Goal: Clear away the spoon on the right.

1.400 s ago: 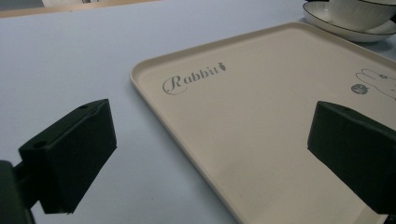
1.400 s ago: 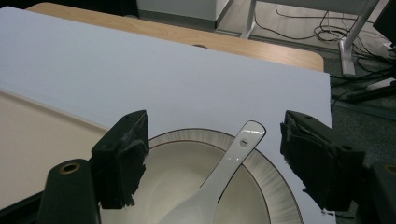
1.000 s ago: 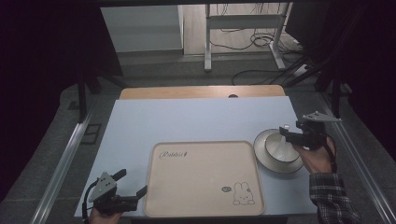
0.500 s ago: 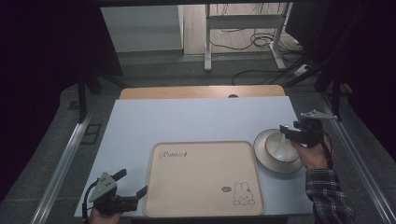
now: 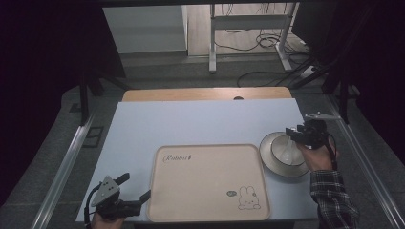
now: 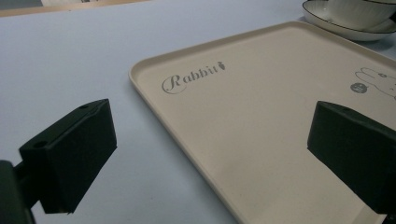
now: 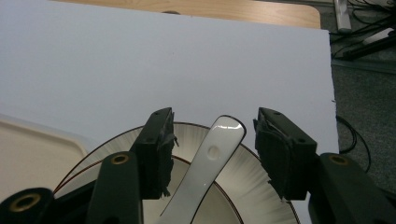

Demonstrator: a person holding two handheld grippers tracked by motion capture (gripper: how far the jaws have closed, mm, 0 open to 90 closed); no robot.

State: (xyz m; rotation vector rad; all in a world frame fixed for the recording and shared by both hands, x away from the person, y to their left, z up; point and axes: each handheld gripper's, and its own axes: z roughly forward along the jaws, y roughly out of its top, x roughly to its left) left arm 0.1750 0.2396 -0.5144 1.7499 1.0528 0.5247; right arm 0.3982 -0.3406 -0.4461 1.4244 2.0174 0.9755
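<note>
spoon (image 7: 212,165) in bowl (image 5: 286,151) on plate (image 5: 267,155), right of tray | right gripper (image 7: 214,133) jaws apart either side of handle, not touching | tray (image 5: 205,186) empty, near centre | left gripper (image 5: 136,188) agape, near-left

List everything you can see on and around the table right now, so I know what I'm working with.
Tray: one, beige, rabbit drawing and "Rabbit" lettering, near middle of the table.
Plate: one, white with dark rim, right of the tray.
Bowl: one, white, on the plate.
Spoon: one, white, handle rising from the bowl between the right jaws, which have not closed on it.
Table: one, pale blue top, wooden strip at the far edge.
Cables: several, dark, on the floor beyond.
Left gripper: black, open, near left corner, beside the tray.
Right gripper: black, open, over the bowl.
</note>
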